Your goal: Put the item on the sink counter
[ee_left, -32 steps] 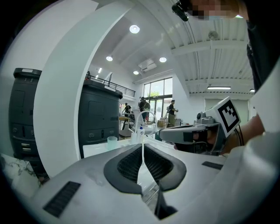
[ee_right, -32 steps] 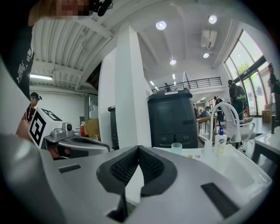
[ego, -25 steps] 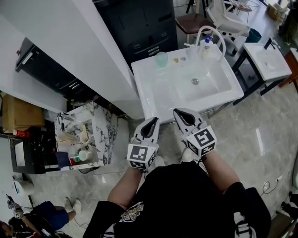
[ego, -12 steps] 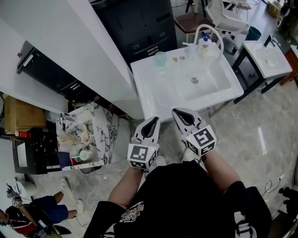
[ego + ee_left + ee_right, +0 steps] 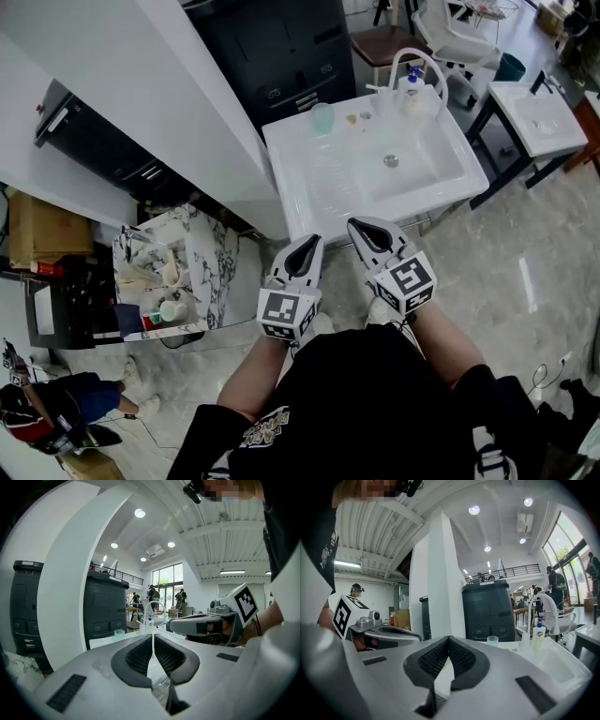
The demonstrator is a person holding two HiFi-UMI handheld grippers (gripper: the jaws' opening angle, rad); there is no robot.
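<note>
- Left gripper: lower centre of the head view, jaws clenched pad to pad with nothing between them, pointing toward the sink counter.
- Right gripper: just beside the left one, likewise closed and empty; its tips lie near the counter's front edge.
- Sink counter: white, upper centre of the frame, with the basin in its right part.
- Pale green cup: upright at the counter's rear edge, left of the arched faucet.
- Soap bottle: stands under the faucet arch.
- Marbled stand: left of the frame, apart from the sink, carrying small containers; which one is the task's item cannot be told.
</note>
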